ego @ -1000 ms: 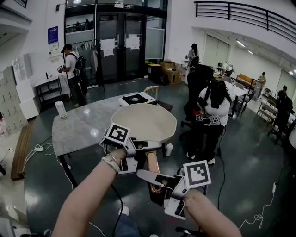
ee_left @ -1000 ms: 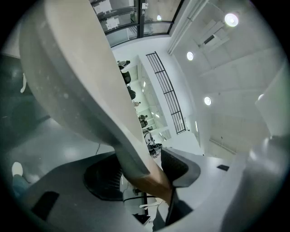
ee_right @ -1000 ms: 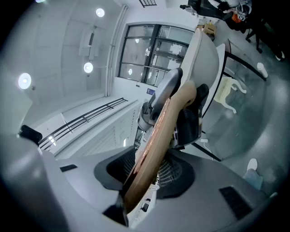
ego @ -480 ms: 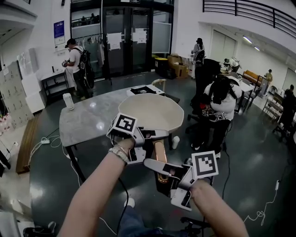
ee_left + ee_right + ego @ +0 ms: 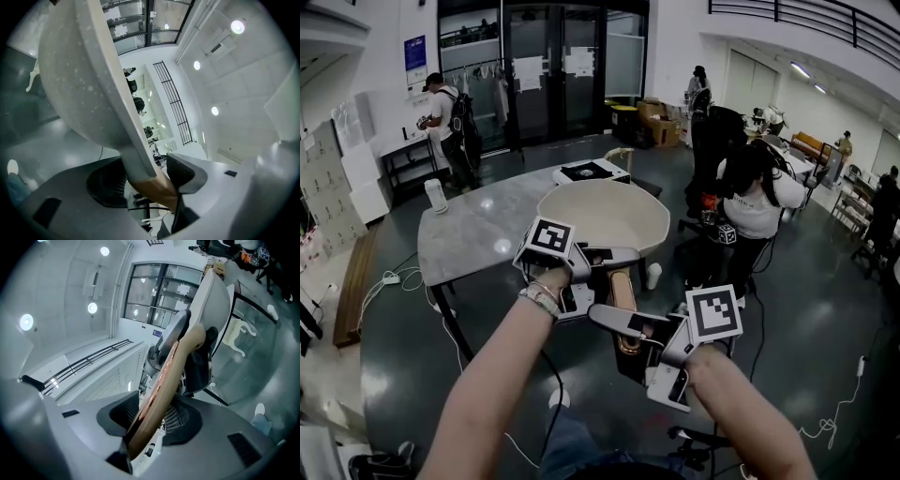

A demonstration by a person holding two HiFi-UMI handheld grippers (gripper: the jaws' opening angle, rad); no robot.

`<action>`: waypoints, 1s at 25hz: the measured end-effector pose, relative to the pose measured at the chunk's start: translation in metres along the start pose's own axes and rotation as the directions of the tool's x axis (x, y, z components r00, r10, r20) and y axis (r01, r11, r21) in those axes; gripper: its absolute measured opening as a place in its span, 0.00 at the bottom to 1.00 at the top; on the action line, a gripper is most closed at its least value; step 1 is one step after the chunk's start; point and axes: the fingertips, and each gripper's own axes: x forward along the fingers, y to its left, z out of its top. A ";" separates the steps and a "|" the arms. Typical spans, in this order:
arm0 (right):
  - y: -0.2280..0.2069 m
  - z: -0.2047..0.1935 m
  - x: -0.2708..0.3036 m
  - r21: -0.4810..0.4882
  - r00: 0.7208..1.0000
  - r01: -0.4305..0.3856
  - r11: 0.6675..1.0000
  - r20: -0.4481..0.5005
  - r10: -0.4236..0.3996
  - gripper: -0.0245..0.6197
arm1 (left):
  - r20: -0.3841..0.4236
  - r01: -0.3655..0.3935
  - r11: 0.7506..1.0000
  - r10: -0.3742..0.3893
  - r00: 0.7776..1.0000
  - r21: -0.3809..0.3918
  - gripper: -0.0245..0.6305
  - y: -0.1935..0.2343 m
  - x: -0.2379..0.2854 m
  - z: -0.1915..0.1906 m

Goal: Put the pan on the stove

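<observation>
A wide cream pan [image 5: 605,214] with a wooden, copper-toned handle [image 5: 623,300] is held level in the air over the near edge of the marble table [image 5: 473,239]. My left gripper [image 5: 609,265] is shut on the handle where it joins the pan body, as the left gripper view shows: pan [image 5: 79,84], handle [image 5: 152,185]. My right gripper [image 5: 619,328] is shut on the handle's near end, which runs between its pads [image 5: 161,380]. The stove [image 5: 589,172], a white cooker with a black top, sits at the table's far edge beyond the pan.
A white cylinder [image 5: 437,195] stands at the table's left end. A wooden chair back [image 5: 619,155] rises behind the stove. A person in a white shirt [image 5: 755,202] stands right of the table, another with a backpack [image 5: 450,117] at the far left. A white cup [image 5: 653,275] stands on the floor.
The pan and both grippers have risen a little and shifted right in the head view, towards the stove. Both grips on the handle are unchanged. The person in white has turned.
</observation>
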 end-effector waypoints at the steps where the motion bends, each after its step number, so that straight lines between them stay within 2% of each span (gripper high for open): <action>1: -0.002 -0.001 -0.001 -0.001 1.000 -0.001 1.000 -0.004 0.001 0.28 | 0.006 0.006 1.000 -0.006 1.000 -0.005 0.43 0.000 0.001 -0.001; 8: -0.002 0.017 0.001 0.017 1.000 0.004 1.000 -0.027 -0.004 0.28 | 0.040 0.008 0.999 -0.006 0.999 -0.040 0.43 0.000 0.003 0.016; 14: 0.005 0.044 0.022 0.016 0.999 0.005 1.000 -0.038 -0.004 0.29 | 0.046 0.012 0.999 -0.010 0.999 -0.048 0.43 -0.005 -0.004 0.049; 21: -0.040 0.078 0.035 0.016 0.999 0.021 1.000 -0.046 -0.020 0.29 | 0.046 0.029 0.998 -0.026 0.999 -0.061 0.43 0.034 0.008 0.088; 25: -0.060 0.101 0.047 0.022 0.999 0.016 1.000 -0.028 -0.016 0.29 | 0.017 -0.011 0.999 0.012 1.000 -0.050 0.43 0.061 0.011 0.114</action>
